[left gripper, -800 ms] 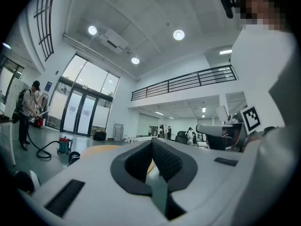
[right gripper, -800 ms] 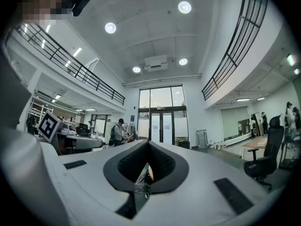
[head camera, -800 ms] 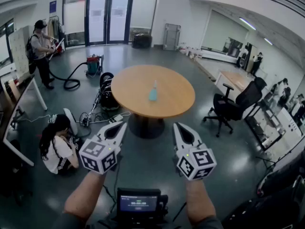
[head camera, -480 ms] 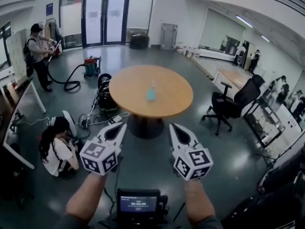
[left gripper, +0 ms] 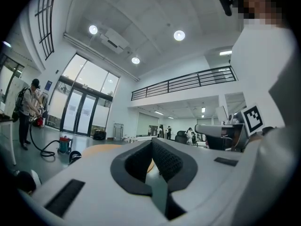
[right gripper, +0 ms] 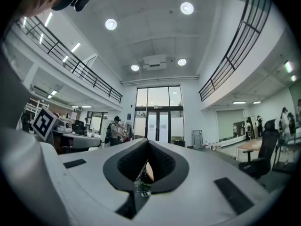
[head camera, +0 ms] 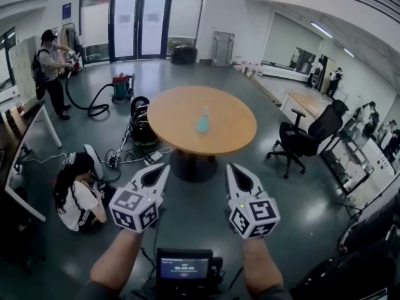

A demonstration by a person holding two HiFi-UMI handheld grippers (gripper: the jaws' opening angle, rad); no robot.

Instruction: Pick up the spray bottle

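Head view, bottle: we see the pale blue translucent plastic spray bottle (head camera: 203, 120) upright near the middle of the round tan wooden table (head camera: 169, 114).
Head view, tongs: our left gripper (head camera: 164, 167) and right gripper (head camera: 230, 166) sit side by side on the near side, well apart from the table.
Left gripper view: we find the jaws clenched together, nothing between them.
Right gripper view: the jaws are likewise clenched and empty, pointing level toward far glass doors (right gripper: 158, 121).
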